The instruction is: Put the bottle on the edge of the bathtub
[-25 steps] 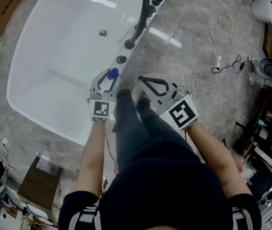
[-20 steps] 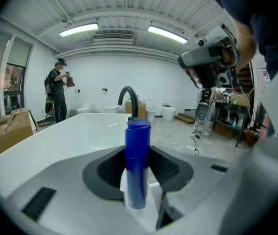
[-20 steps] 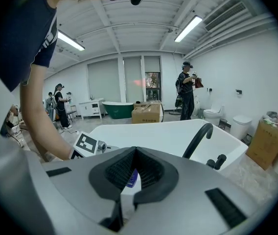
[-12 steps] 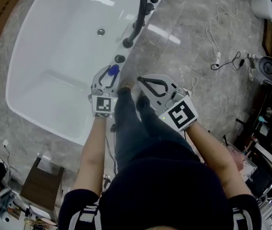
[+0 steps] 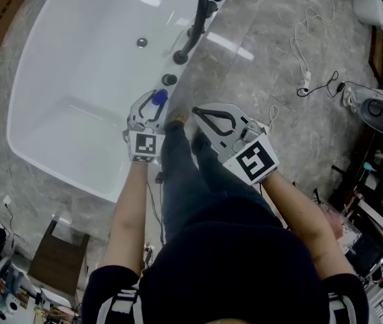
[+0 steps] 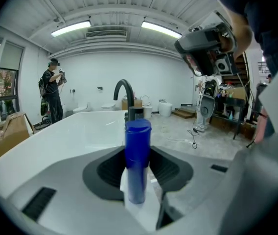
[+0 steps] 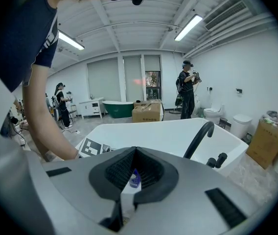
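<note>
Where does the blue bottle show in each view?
Head view: blue bottle in the left tool, by the bathtub rim.
Left gripper view: bottle at centre, upright, gripped.
Right gripper view: bottle small, low centre.
Shared landmark: black faucet.

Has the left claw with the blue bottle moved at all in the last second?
No, not noticeably. The left claw keeps the bottle at about the same gap from the round knob on the tub edge.
</note>
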{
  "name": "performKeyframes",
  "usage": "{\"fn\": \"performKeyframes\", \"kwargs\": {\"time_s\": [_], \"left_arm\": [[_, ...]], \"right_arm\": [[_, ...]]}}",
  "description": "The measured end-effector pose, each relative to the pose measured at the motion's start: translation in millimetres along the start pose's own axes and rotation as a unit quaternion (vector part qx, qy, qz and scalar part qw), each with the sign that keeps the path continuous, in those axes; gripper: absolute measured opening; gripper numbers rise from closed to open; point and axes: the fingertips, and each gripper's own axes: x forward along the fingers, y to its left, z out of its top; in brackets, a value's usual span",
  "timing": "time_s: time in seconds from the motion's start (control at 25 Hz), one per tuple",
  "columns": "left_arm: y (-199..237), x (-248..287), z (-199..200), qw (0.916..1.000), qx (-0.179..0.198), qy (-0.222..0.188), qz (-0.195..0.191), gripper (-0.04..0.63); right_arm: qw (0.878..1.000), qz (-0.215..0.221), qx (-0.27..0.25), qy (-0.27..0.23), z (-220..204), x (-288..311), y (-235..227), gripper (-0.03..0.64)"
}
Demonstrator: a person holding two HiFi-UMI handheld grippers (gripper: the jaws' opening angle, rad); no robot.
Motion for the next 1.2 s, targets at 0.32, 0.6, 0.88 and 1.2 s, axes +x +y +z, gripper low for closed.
{"fn": "performKeyframes", "kwargs": {"time_s": [0.32,0.6,0.88,1.2], "left_arm": [[0,-4,0,1.0000,-0.005,0.005,-0.003,0.152],[-3,-7,-10,0.9991,-0.023,0.031,-0.020,0.152],[-6,-12,-32,0.9951,-0.053,0.076,-0.035,0.160],[-3,-37,-39,0.9905,-0.086,0.104,-0.028,0.161]], "right_arm": [[1.000,0.000,-0.002,-0.001,1,1,1,0.017],[1.000,-0.009,-0.005,-0.005,7,-4,3,0.017],[0.999,-0.026,-0.008,-0.017,18,-11,4,0.017],[0.998,-0.056,-0.007,-0.033,23,-22,-2,0.017]]}}
